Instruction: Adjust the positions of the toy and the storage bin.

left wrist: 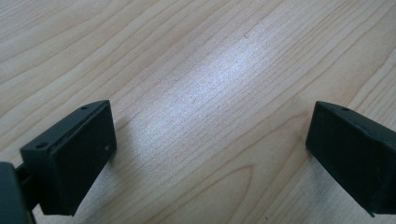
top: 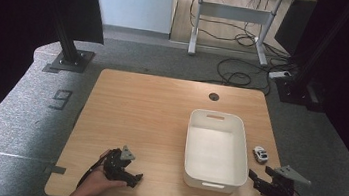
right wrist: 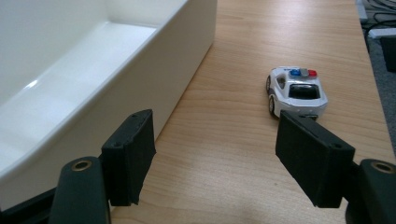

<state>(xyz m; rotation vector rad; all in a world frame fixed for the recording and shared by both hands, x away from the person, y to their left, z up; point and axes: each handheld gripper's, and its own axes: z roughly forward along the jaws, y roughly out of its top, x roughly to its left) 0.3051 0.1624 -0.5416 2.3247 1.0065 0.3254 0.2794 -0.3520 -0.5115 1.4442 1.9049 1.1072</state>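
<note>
With jaws wide, right gripper [right wrist: 215,154] near toy police car [right wrist: 296,91].

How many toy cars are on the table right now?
1. The toy police car stands on the table, just right of the white bin, ahead of the right tool.

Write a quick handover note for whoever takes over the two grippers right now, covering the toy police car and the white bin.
Left gripper: open, nothing between its jaws, low over bare wood near the table's front edge.
Right gripper: open, aimed at the toy police car, not touching it.
Car: upright on the table, right of the white bin, apart from it.
Bin: nothing inside that I can see.
Done: nothing picked up.
Left: probably grip the car and put it in the bin.
</note>
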